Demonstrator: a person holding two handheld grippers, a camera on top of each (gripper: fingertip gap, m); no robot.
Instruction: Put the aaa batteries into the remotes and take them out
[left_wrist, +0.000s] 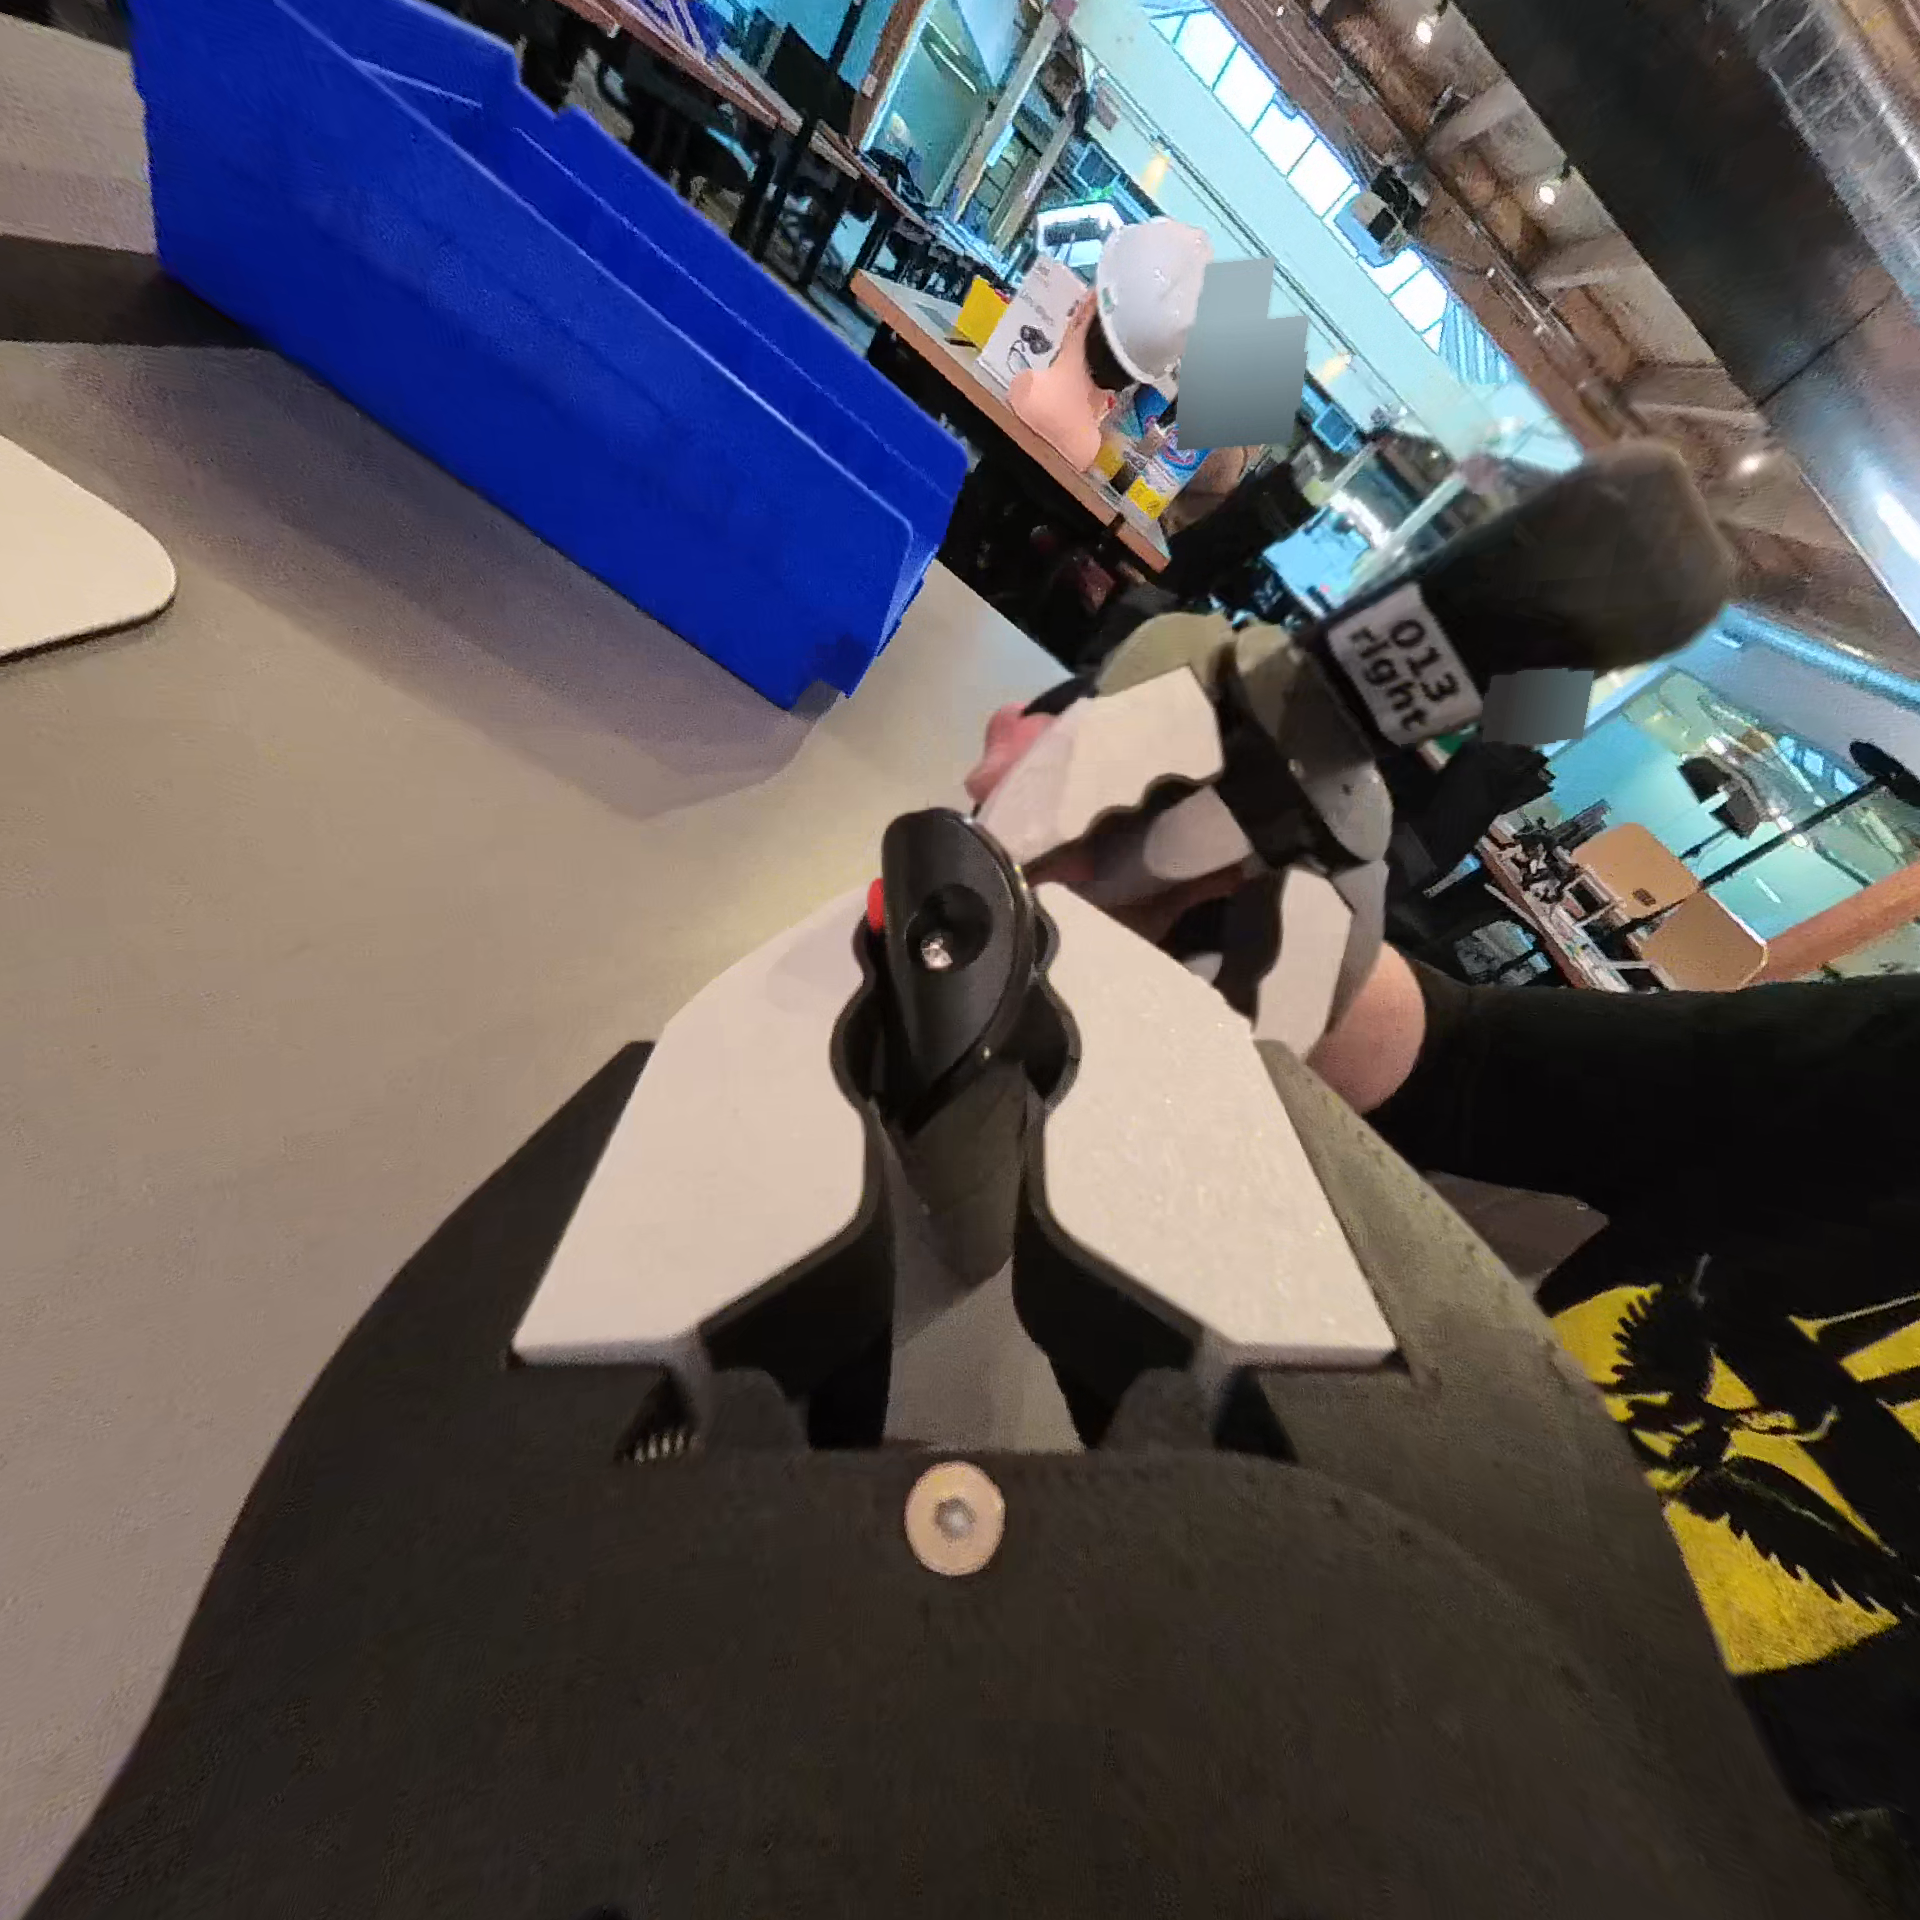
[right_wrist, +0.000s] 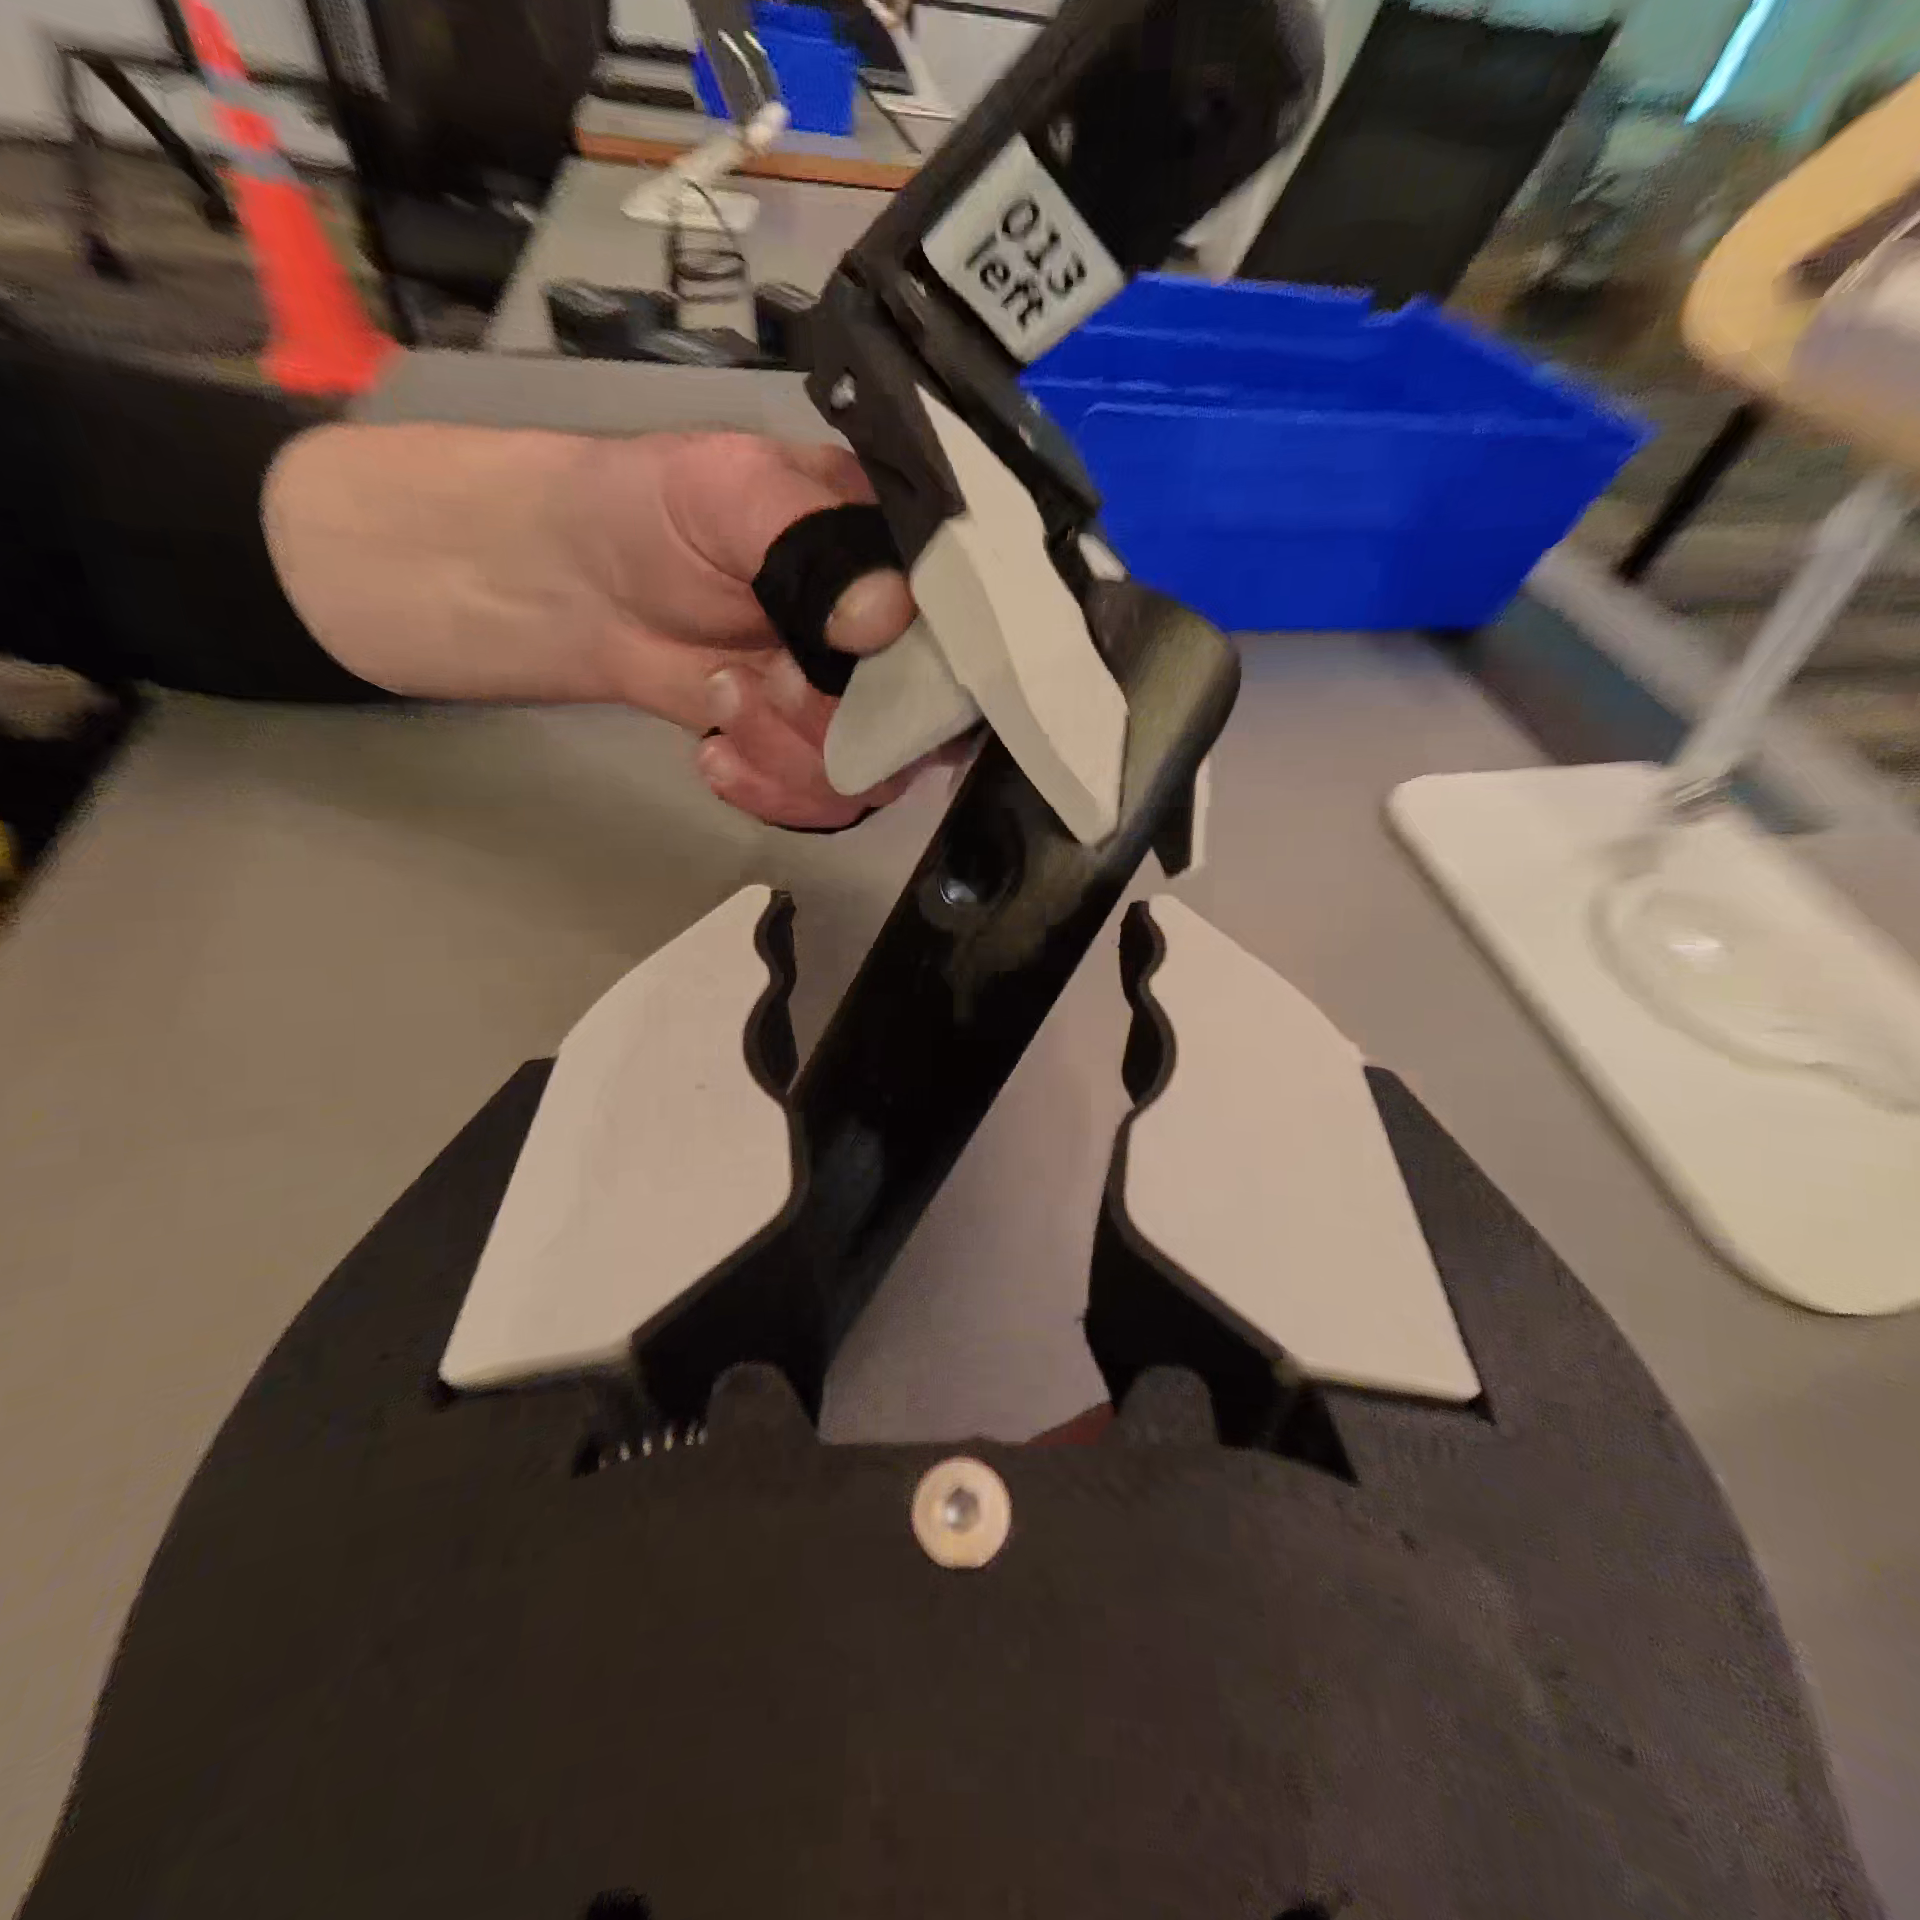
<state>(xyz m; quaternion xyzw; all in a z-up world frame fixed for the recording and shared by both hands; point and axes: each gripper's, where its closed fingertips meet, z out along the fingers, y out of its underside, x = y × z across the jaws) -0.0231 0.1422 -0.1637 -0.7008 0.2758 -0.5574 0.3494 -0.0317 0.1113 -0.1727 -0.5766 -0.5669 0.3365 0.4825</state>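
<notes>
A black remote with a red button is clamped between my left gripper's white fingers, pointing away from the camera and held above the grey table. In the right wrist view the remote runs diagonally up between the fingers of my right gripper, whose jaws stand wide apart around its lower part. The left gripper grips the remote's upper end there. The right gripper also shows just beyond the remote in the left wrist view. I see no batteries.
A blue bin stands on the far side of the table, also seen in the right wrist view. A white stand base sits at the right. A person's hand holds the left gripper. An orange cone stands behind.
</notes>
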